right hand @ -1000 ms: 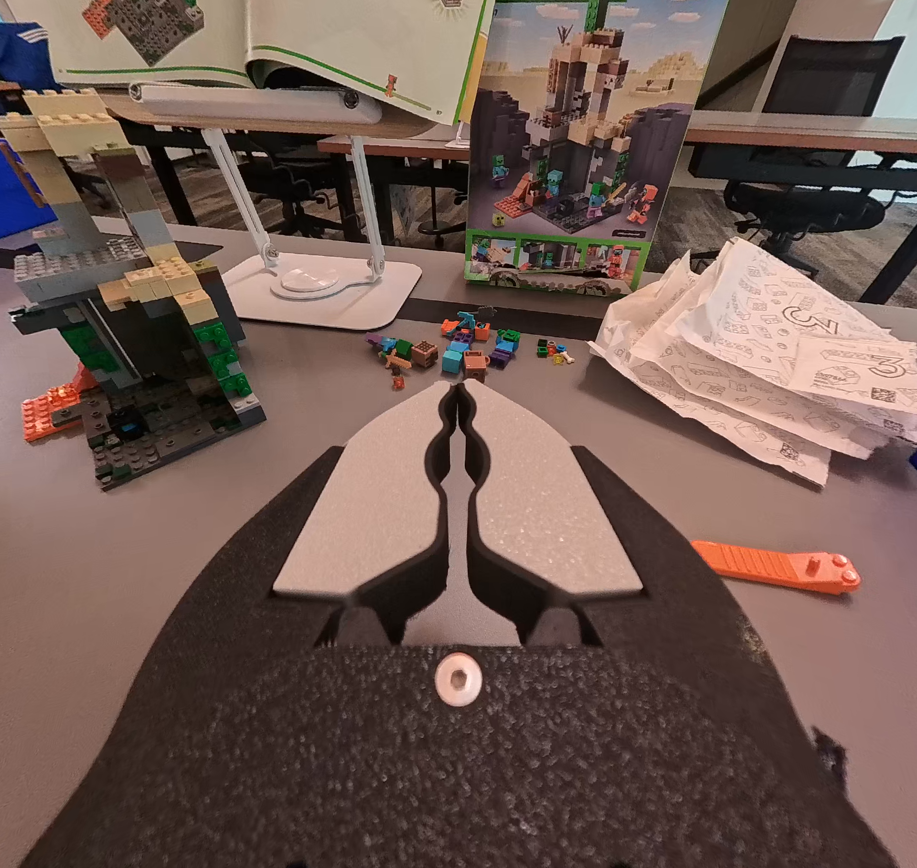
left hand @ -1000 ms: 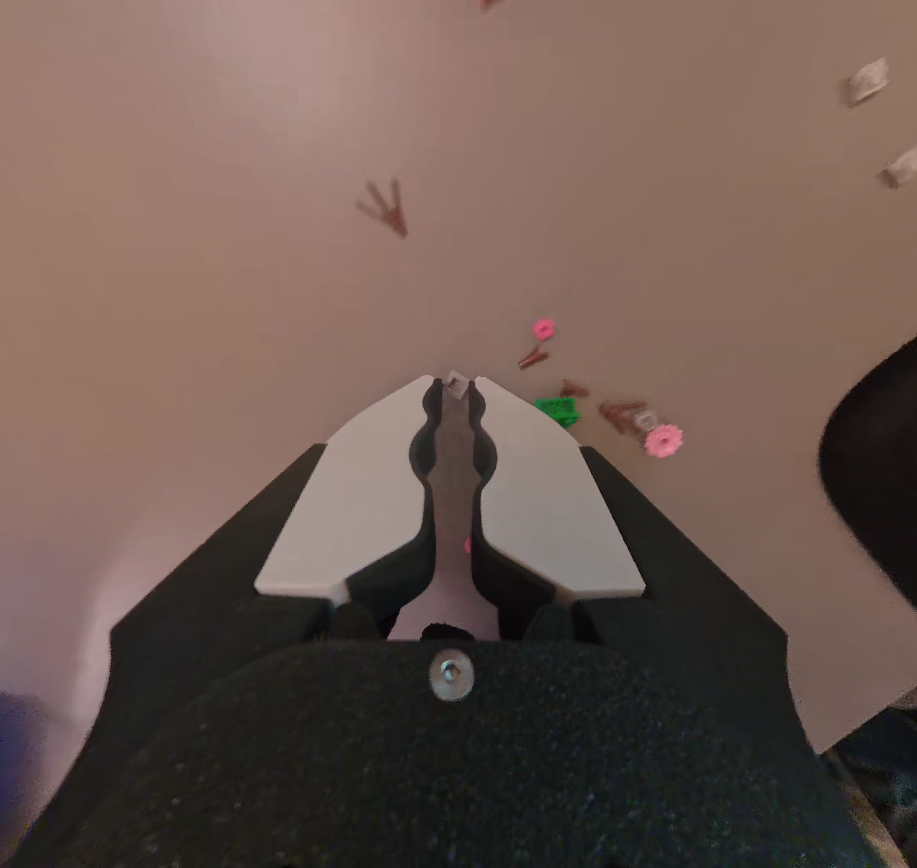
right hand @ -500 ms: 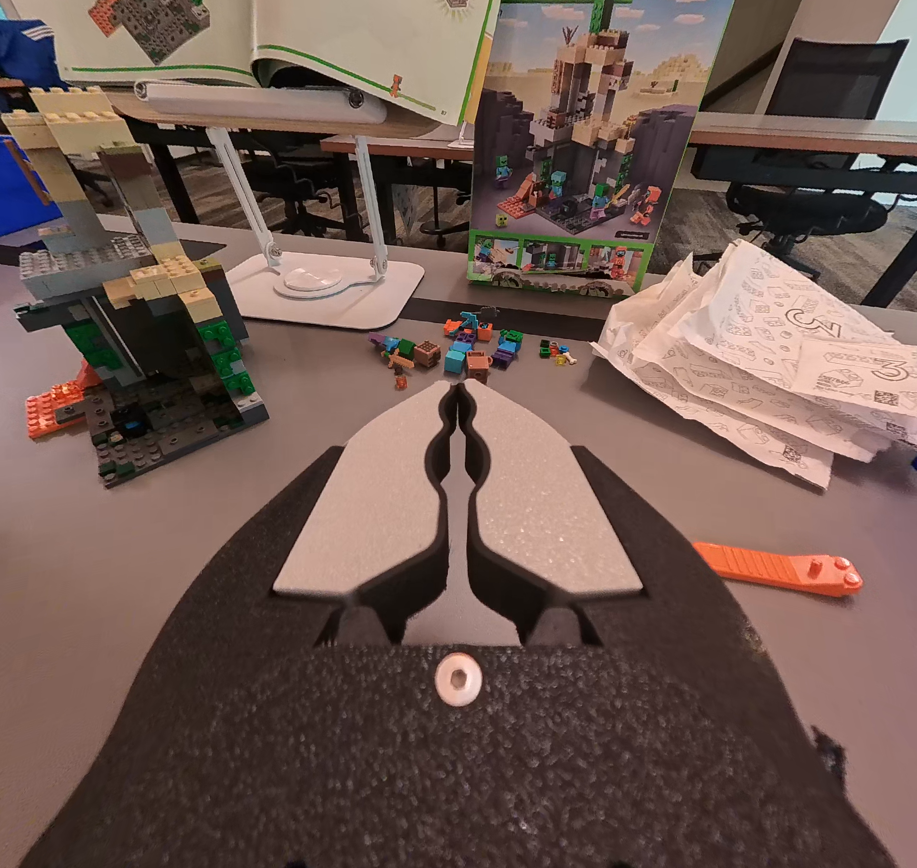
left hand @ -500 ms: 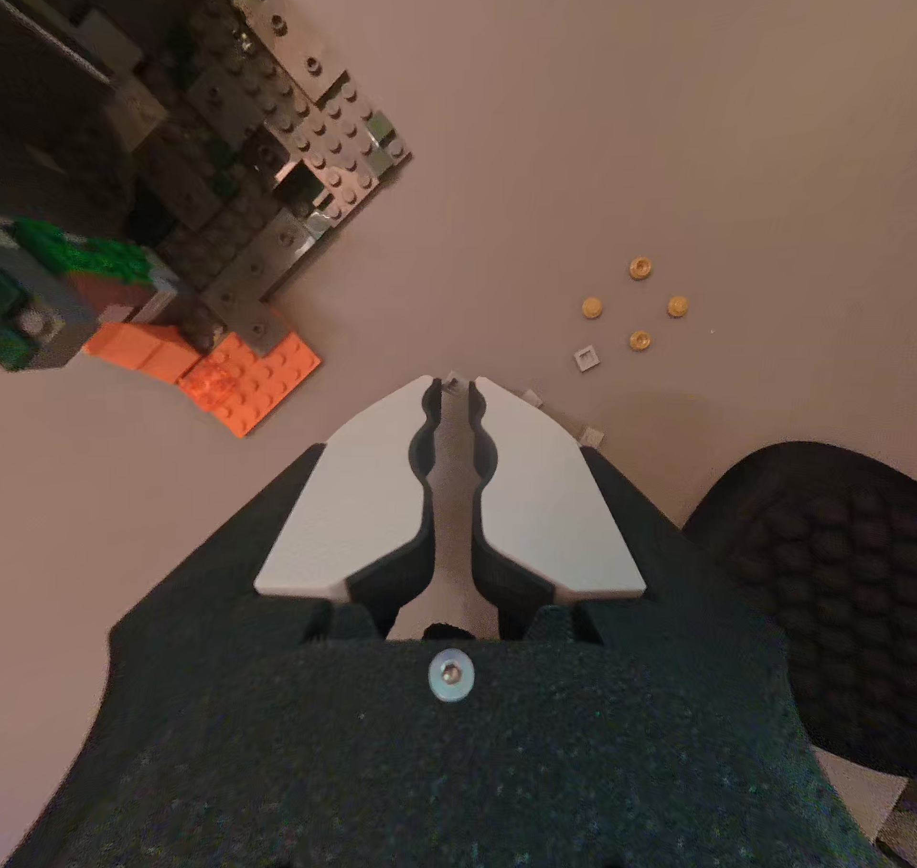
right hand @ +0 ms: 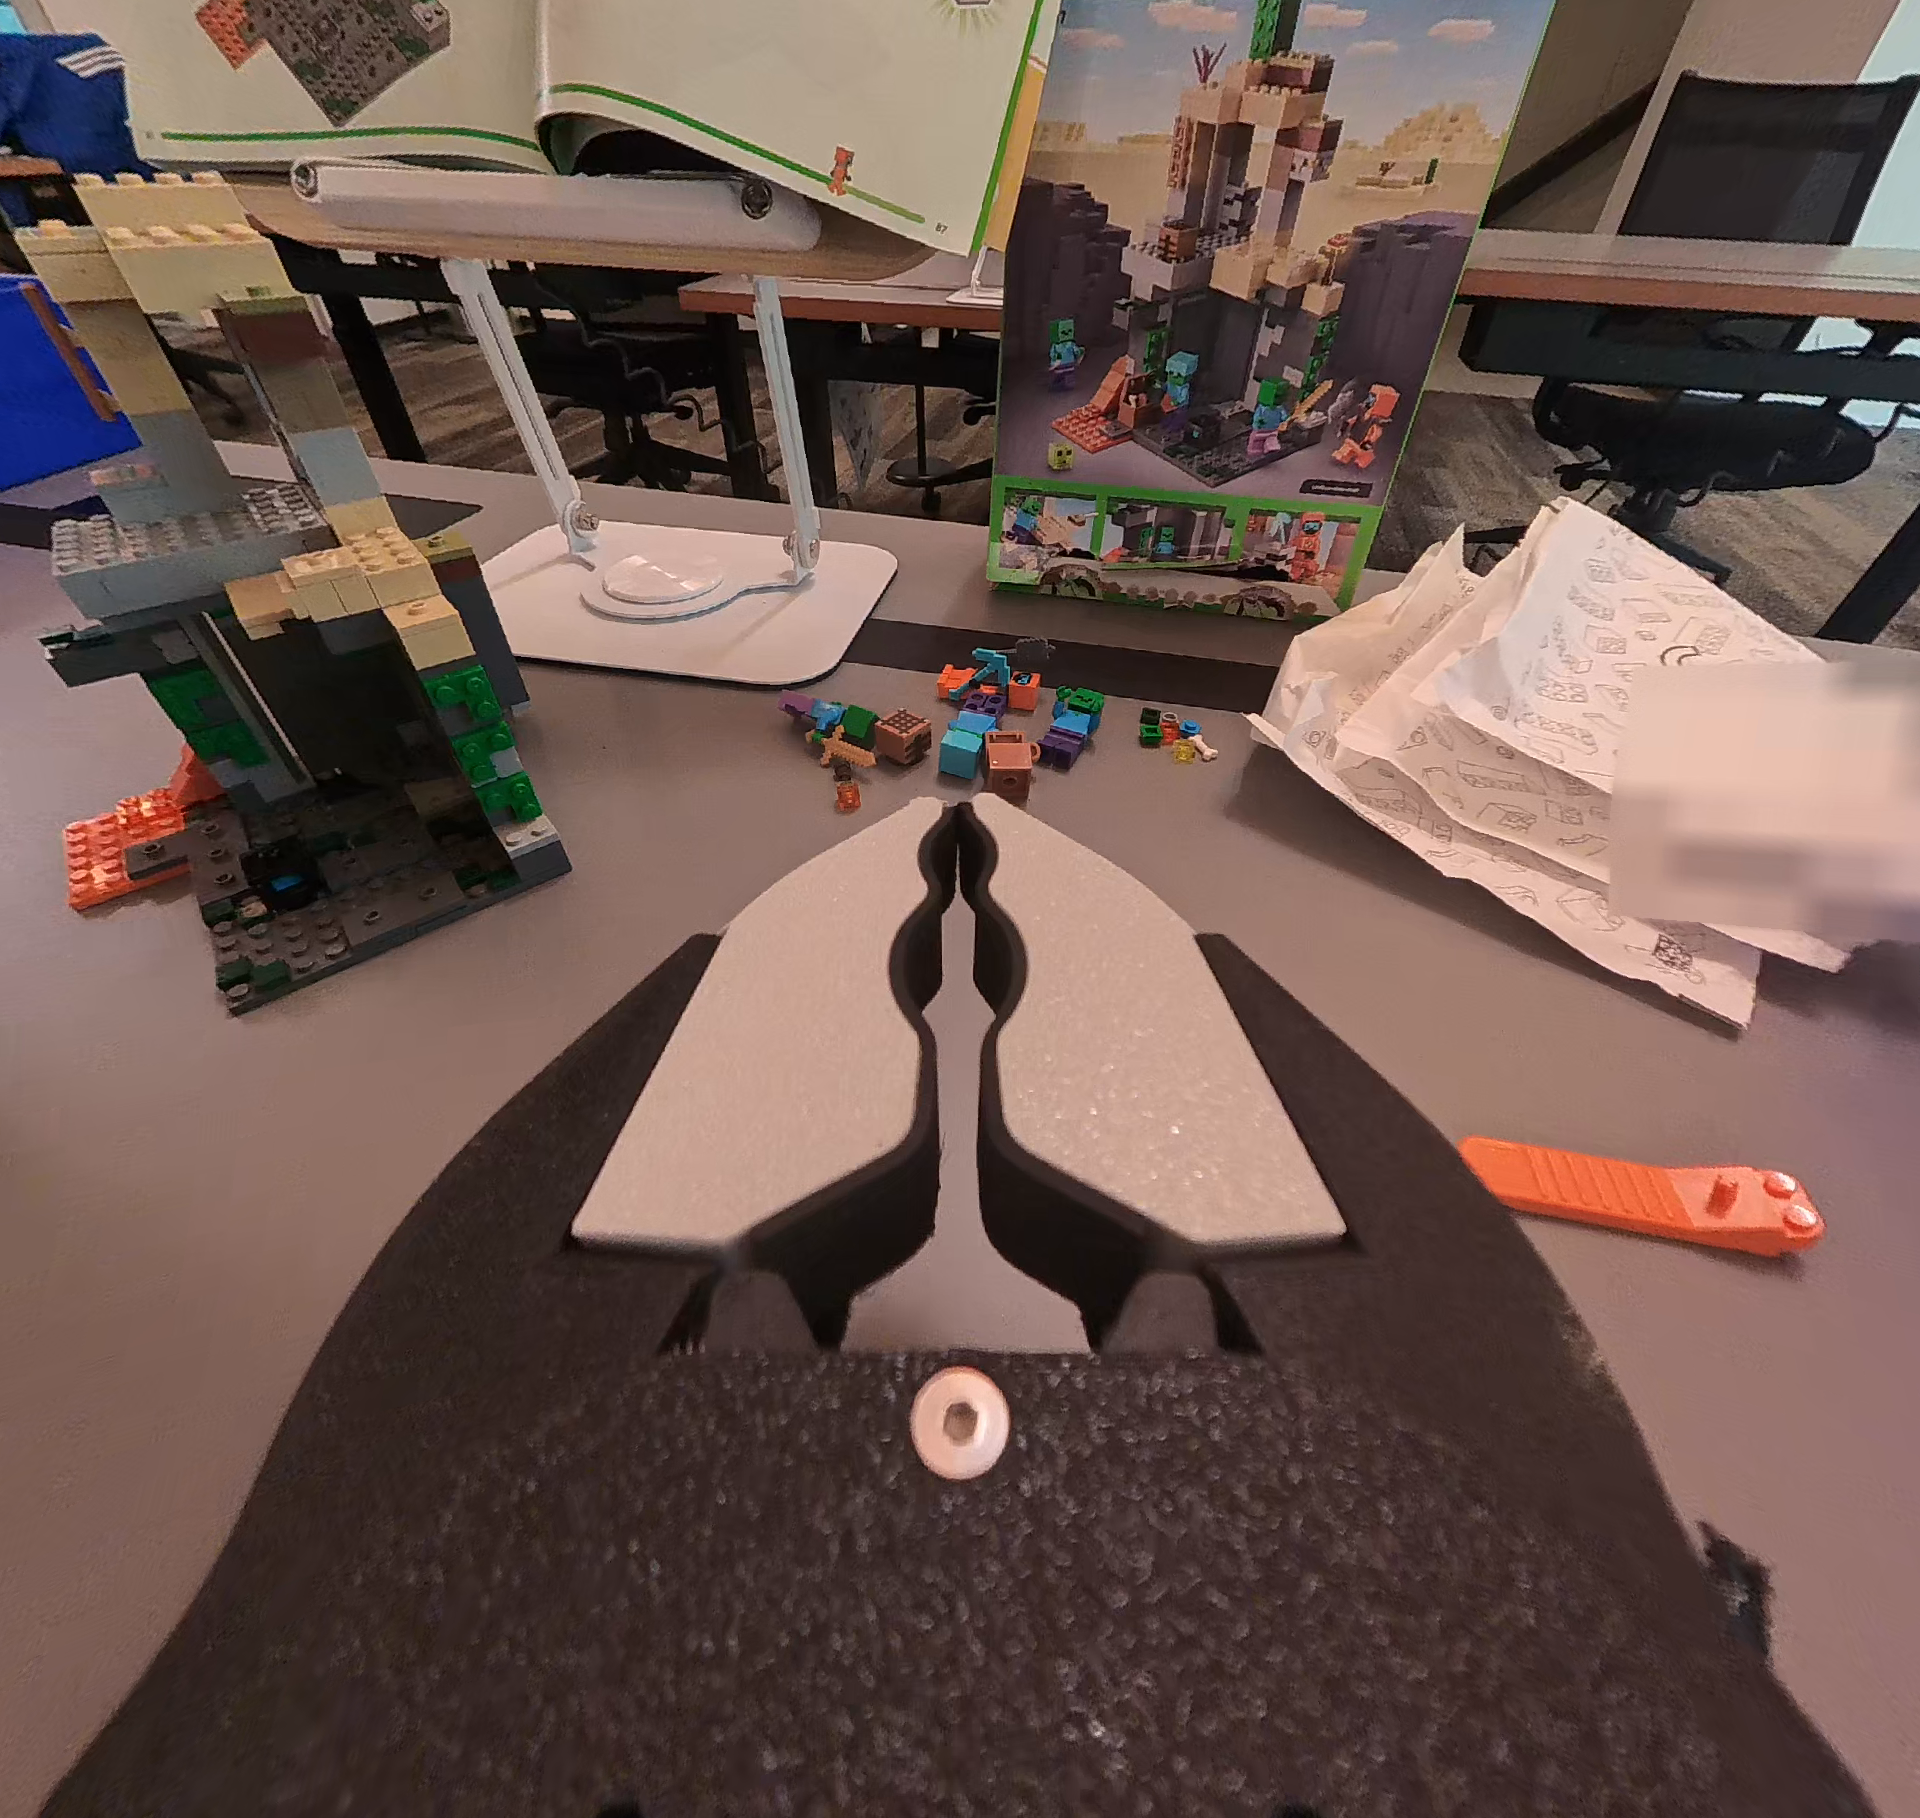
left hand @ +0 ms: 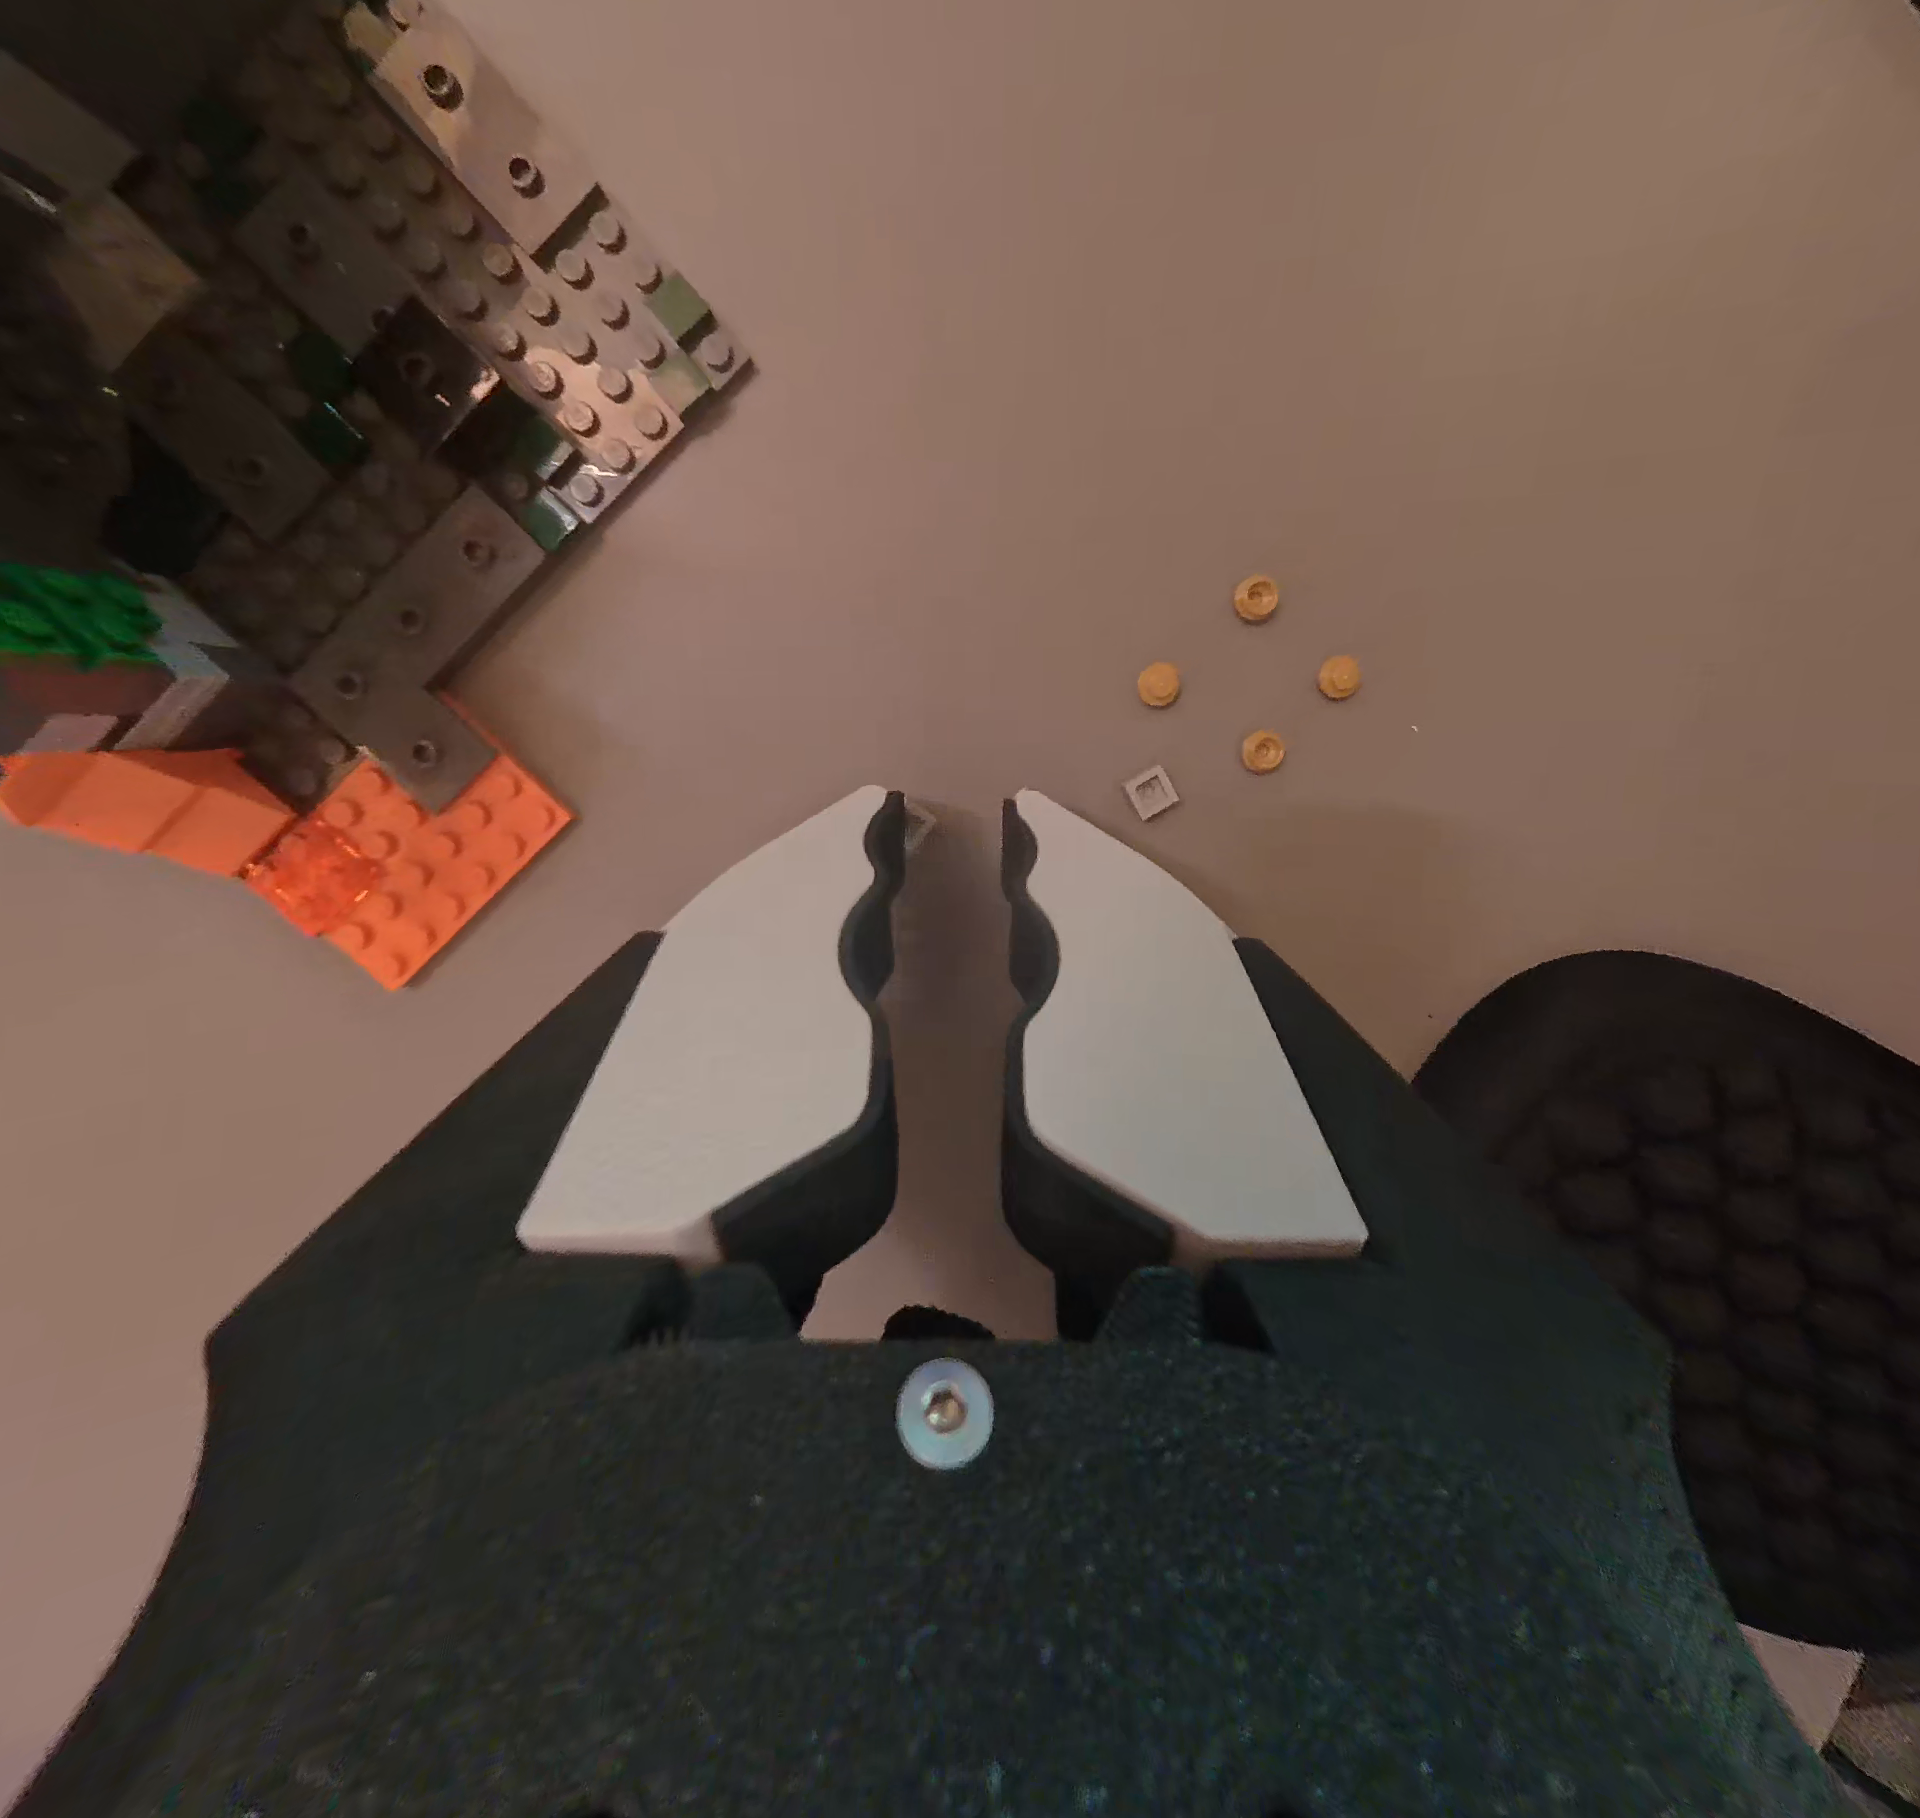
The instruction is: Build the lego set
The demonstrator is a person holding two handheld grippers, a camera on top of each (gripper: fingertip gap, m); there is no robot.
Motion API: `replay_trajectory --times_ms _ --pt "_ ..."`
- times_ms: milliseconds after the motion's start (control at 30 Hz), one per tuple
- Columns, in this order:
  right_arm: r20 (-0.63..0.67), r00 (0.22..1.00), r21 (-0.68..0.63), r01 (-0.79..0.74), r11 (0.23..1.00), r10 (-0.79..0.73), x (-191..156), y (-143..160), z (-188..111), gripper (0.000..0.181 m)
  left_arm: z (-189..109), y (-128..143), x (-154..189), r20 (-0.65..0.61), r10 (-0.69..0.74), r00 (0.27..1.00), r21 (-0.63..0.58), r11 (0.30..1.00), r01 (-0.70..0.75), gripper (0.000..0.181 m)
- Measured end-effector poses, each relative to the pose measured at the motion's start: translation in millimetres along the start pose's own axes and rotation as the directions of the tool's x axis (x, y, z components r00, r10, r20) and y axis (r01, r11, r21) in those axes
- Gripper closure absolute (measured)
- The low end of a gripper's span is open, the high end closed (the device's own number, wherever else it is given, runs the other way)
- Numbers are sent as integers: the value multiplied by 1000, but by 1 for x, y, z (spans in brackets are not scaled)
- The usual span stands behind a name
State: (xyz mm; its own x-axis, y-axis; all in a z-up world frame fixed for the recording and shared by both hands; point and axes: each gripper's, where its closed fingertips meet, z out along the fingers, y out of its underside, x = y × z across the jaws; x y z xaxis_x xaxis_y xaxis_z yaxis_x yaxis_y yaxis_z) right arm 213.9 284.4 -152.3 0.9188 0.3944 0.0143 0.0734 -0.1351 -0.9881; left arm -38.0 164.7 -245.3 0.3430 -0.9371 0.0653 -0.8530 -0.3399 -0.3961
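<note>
Table (right hand: 312, 1197): grey, wide, it carries everything in both views.
Box (right hand: 1236, 262): the tall green box of the set stands upright at the far edge of the table, right of the stand.
Booklet (right hand: 623, 12): it lies open on a white stand (right hand: 686, 605), behind the model.
Model (right hand: 281, 646): the half-built lego model stands at the left on the table, with tan blocks on top, dark grey and green below, and an orange plate (left hand: 416, 864) at its foot. In the left wrist view its base fills the upper left corner.
Paper bags (right hand: 1538, 729): white and crumpled, in a heap at the right.
Right gripper (right hand: 957, 810): the jaws are closed and hold nothing; it is low over the table and points at the loose pieces.
Left gripper (left hand: 951, 804): it looks down at the table, with the jaws apart. A small grey square piece (left hand: 918, 823) sits at the tip of the left finger; I cannot tell if it touches the finger.
Orange tool (right hand: 1642, 1197): flat on the table, right of the right gripper.
Loose pieces (right hand: 977, 719): small coloured figures and blocks, in a group between the stand and the bags.
Gold studs (left hand: 1252, 672): four round ones, in a diamond shape, right of the left gripper.
Grey tile (left hand: 1152, 792): a small square one, just beside the lowest stud.
</note>
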Motion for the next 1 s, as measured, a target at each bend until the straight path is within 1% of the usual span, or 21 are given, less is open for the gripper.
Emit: replay_trajectory --times_ms 100,167,233,300,400,467,533,600,667,767,833,900,933,1000 --pt "0 1000 1 1 1000 -1 0 0 0 181 -14 -4 -6 40 -5 999 34 999 4 165" --pt "-1 1000 5 -1 1000 1 0 -1 -1 181 -38 -8 -16 121 -12 993 89 996 1 171" --pt "-1 1000 6 -4 1000 4 1 -2 -1 181 -74 -14 -25 202 -47 978 199 980 6 181" --pt "1 1000 9 -7 1000 7 1 -3 -1 181 -116 -12 -35 304 -97 948 295 955 3 181" --pt "5 1000 11 -3 1000 3 -1 -3 -1 181 -174 8 -41 429 -186 884 384 924 8 181" --pt "9 1000 8 -1 1000 1 -3 -2 -1 181 -204 28 -40 496 -235 836 407 913 16 181" --pt "13 1000 5 1 1000 -1 -4 -1 0 181 -228 54 -37 549 -283 787 408 912 44 181" --pt "14 1000 3 4 1000 -4 -5 0 0 181 -250 88 -36 589 -343 731 406 908 99 181" --pt "16 1000 0 6 1000 -6 -6 1 0 181 -272 128 -36 620 -408 671 404 898 173 181" --pt "17 1000 0 5 1000 -5 -6 1 1 181 -299 195 -36 644 -500 580 396 866 306 181" --pt "17 1000 -4 9 1000 -9 -6 2 1 181 -306 242 -37 645 -551 529 376 832 408 176" --pt "18 1000 -5 13 1000 -13 -7 2 1 181 -300 288 -37 633 -590 500 324 789 521 171" --pt "18 1000 -3 17 1000 -17 -8 2 2 181 -296 307 -36 628 -604 492 303 771 560 169" --pt "21 999 2 30 1000 -30 -9 1 2 181 -282 337 -34 598 -631 494 252 733 631 165"
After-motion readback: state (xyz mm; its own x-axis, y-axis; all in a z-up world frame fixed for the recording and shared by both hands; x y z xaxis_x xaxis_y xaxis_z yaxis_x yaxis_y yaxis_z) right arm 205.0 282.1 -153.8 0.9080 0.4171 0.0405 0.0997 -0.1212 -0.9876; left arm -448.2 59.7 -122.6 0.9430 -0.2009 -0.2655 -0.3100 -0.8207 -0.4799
